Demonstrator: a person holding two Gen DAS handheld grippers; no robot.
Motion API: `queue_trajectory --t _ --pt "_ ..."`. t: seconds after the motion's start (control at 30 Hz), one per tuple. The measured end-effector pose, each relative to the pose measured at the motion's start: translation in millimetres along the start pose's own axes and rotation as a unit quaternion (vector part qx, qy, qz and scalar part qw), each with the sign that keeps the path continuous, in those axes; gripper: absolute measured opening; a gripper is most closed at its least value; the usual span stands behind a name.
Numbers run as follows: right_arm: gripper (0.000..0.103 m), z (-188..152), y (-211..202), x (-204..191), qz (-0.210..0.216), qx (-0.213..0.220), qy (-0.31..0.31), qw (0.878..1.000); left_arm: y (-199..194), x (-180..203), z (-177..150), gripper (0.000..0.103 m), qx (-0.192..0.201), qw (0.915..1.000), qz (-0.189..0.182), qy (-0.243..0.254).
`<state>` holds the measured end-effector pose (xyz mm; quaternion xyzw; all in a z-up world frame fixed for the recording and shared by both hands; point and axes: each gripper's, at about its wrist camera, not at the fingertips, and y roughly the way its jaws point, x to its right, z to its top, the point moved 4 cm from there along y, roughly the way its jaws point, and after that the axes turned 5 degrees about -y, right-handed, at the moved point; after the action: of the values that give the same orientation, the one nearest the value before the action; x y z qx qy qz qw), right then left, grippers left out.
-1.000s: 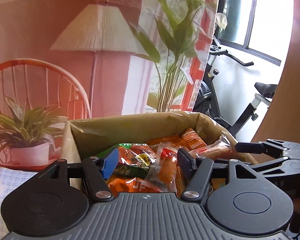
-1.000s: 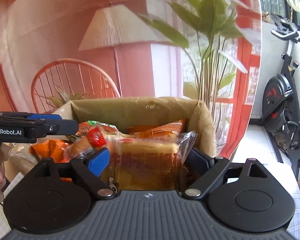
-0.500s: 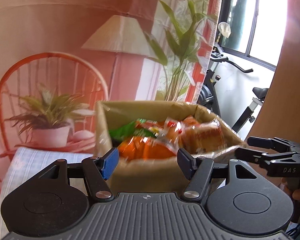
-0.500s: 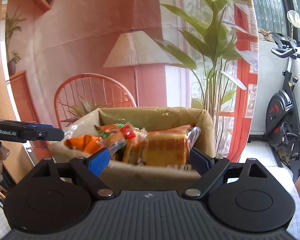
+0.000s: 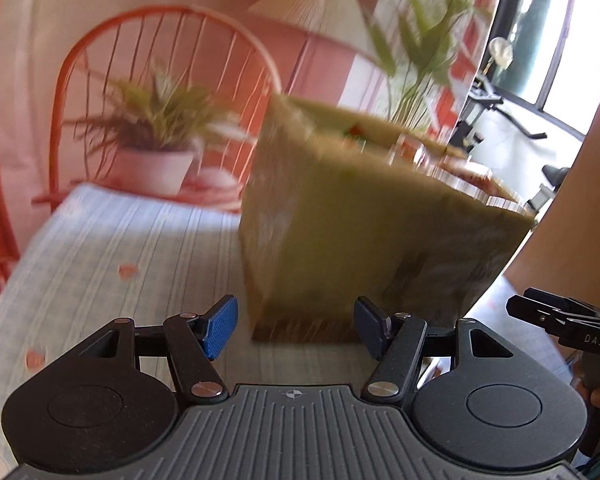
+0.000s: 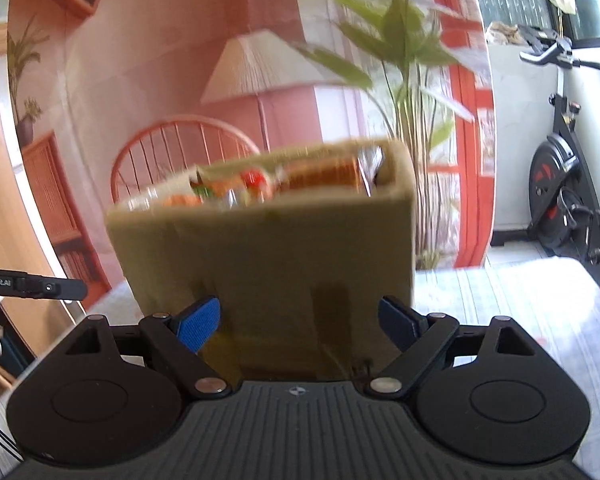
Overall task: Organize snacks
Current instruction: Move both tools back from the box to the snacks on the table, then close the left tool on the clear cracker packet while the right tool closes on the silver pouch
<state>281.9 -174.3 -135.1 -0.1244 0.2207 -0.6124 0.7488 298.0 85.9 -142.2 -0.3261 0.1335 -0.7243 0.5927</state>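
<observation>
A tan fabric bin [image 5: 364,240] stands on the pale striped tablecloth [image 5: 120,260] and holds several snack packets [image 6: 260,188], orange, red and green, that show above its rim. It also shows in the right wrist view [image 6: 268,272]. My left gripper [image 5: 296,328] is open and empty, low in front of the bin's base. My right gripper [image 6: 300,324] is open and empty, close to the bin's near wall. Both views are blurred.
A printed backdrop with a chair, lamp and plants hangs behind the table [image 5: 160,80]. An exercise bike [image 6: 560,200] stands at the right. The other gripper shows at each view's edge [image 5: 572,320].
Both grippers have dropped and pulled back from above the bin's opening to low in front of its wall. The right gripper no longer frames the cake packet, which stays in the bin.
</observation>
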Motion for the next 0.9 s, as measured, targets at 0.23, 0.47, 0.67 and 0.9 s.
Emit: queue_trajectory --t 0.23,0.47,0.67,0.9 --pt "0.078 -69 21 5 -0.012 -0.068 -0.037 0.997 16 -20 -41 0.066 -0.024 0.9987 0.037 -0.025" --pt "0.075 -110 41 -1 -0.004 -0.093 -0.077 0.993 31 -26 -59 0.066 -0.056 0.9967 0.043 -0.040" --pt "0.075 -122 54 2 -0.013 -0.107 -0.097 0.989 35 -23 -66 0.065 -0.069 0.9958 0.046 -0.039" --pt "0.075 -125 55 2 -0.009 -0.112 -0.099 0.989 40 -18 -77 0.065 -0.084 0.9948 0.050 -0.029"
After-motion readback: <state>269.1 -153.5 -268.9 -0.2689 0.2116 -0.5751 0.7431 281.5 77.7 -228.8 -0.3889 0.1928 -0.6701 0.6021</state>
